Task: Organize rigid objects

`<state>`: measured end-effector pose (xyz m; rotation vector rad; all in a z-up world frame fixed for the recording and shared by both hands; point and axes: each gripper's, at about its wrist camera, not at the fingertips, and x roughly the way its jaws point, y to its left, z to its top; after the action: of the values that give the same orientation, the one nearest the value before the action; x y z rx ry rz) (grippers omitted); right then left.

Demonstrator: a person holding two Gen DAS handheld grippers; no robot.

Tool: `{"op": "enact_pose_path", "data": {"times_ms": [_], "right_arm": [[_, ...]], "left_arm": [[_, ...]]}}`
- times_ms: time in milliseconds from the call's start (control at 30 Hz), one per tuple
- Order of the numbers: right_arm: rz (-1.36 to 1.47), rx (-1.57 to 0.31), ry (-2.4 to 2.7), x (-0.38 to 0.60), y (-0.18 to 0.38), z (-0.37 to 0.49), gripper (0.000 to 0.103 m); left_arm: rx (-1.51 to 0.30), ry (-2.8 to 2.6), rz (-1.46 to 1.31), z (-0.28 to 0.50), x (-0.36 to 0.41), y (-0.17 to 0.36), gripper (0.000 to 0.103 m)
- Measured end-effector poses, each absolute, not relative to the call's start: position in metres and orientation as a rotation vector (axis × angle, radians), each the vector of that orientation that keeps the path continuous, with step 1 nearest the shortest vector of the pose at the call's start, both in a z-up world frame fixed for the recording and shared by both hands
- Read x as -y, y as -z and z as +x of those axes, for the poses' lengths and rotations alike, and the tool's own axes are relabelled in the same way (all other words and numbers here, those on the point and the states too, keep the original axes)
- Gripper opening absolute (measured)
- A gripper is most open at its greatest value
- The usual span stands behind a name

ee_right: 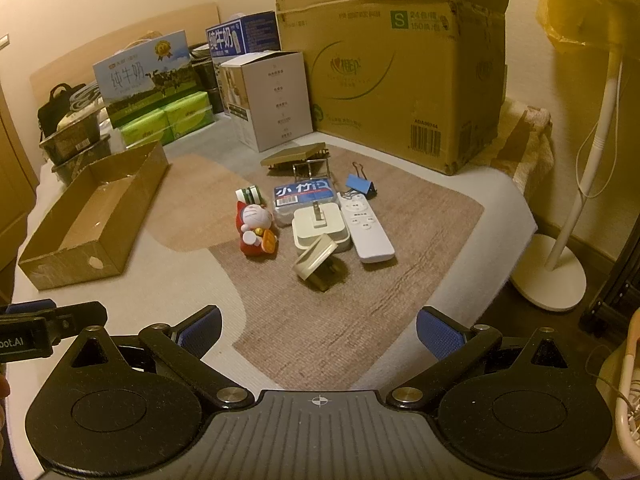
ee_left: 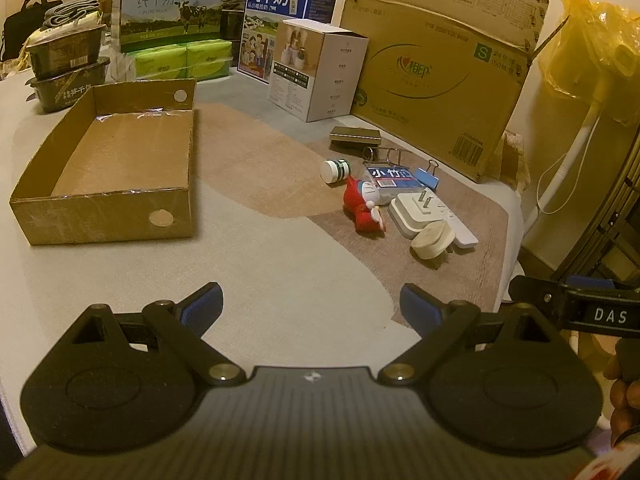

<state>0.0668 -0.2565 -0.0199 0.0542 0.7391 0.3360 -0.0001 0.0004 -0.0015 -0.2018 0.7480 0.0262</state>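
Clutter (ee_left: 394, 200) of small rigid items lies well ahead and right of the left gripper (ee_left: 310, 306), whose jaws gape empty, while from the right wrist the right gripper (ee_right: 320, 334) stands likewise spread, the pile, perhaps including a remote (ee_right: 366, 226), straight ahead.

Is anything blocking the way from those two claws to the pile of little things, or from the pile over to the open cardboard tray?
Nothing visible. Bare mat lies between both open grippers, left and right, and the pile, and between the pile and the tray. The tray's low wall must be cleared.
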Motion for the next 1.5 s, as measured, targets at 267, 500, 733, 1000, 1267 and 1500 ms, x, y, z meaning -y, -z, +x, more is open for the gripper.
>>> {"op": "enact_pose_path", "data": {"times_ms": [267, 500, 733, 1000, 1267, 1500], "right_arm": [[0.054, -0.739, -0.336, 0.258, 0.020, 0.067, 0.103], [0.055, -0.741, -0.335, 0.259, 0.021, 0.067, 0.103], [0.053, -0.741, -0.335, 0.259, 0.022, 0.067, 0.103], [0.054, -0.740, -0.336, 0.259, 0.022, 0.067, 0.103], [0.060, -0.733, -0.336, 0.259, 0.022, 0.073, 0.103], [0.058, -0.730, -0.335, 0.260, 0.026, 0.079, 0.103]], "left_arm": [[-0.748, -0.024, -0.206, 0.000, -0.002, 0.003, 0.094], [-0.749, -0.024, -0.206, 0.001, -0.002, 0.003, 0.094], [-0.750, -0.019, -0.208, 0.002, -0.002, 0.003, 0.094], [-0.755, -0.015, -0.206, 0.005, 0.000, 0.004, 0.094], [-0.758, -0.011, -0.203, 0.010, 0.001, 0.006, 0.094], [-0.769, -0.007, -0.194, 0.020, 0.002, 0.011, 0.094]]}}
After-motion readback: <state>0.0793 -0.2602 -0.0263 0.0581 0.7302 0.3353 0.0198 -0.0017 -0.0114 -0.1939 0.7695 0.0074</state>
